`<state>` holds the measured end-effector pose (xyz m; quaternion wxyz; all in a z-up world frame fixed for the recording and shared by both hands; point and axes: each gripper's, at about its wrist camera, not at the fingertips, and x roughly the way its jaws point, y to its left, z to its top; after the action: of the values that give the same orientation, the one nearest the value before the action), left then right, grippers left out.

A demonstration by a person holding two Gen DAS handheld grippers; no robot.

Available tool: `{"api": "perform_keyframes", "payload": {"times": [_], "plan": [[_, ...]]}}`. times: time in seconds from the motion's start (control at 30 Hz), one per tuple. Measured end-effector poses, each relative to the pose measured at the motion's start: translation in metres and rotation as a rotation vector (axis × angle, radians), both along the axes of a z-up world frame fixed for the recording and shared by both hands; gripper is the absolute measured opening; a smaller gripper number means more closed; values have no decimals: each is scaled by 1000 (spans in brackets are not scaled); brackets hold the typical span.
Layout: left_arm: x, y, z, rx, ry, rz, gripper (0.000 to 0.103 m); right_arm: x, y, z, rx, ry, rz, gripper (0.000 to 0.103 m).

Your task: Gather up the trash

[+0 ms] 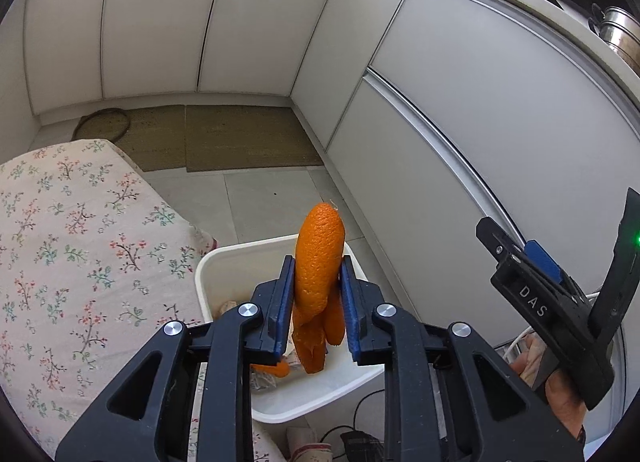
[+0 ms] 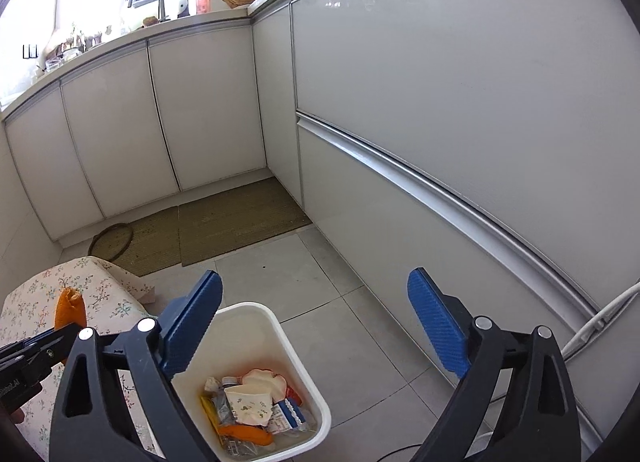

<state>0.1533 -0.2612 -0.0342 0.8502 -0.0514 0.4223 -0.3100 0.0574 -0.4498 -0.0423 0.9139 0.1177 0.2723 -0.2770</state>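
Left wrist view: left tool (image 1: 316,294) clamps orange peel (image 1: 319,262) upright, above the white bin's (image 1: 208,274) rim. Right tool (image 2: 316,326) gapes wide, empty, over the bin (image 2: 276,326) holding wrappers and peel scraps. Step: depositing. Next move, judged: centre peel over the opening, then release.

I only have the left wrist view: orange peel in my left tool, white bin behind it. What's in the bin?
Observer: The right wrist view looks into the white bin: crumpled paper, wrappers and another orange peel piece.
Operator: Is the right tool holding anything?
Observer: No. The right tool stands open and empty above the bin.
Operator: Where does my peel sit from there?
Observer: The orange peel, in the left tool, shows over the floral cloth, left of the bin.
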Motion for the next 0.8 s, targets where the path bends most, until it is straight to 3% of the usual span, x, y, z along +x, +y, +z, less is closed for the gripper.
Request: {"api": "perform_keyframes", "payload": {"times": [0.1,0.3,0.47,0.63,0.8], "plan": [[1,-11,-2,24,-18,3,44,-4,0,0,-30,6,-10,91],[-12,-11,9,122,-158,61,75,-7,10,7,-89,-8,-19,95],[-25,11,25,155,-280,162,95,-14,33,17,-177,-38,-25,96],[-39,45,42,151,-364,253,96,-26,64,29,-216,-88,-13,96],[-56,81,53,185,-426,316,96,-43,95,46,-187,-159,-2,96]]}}
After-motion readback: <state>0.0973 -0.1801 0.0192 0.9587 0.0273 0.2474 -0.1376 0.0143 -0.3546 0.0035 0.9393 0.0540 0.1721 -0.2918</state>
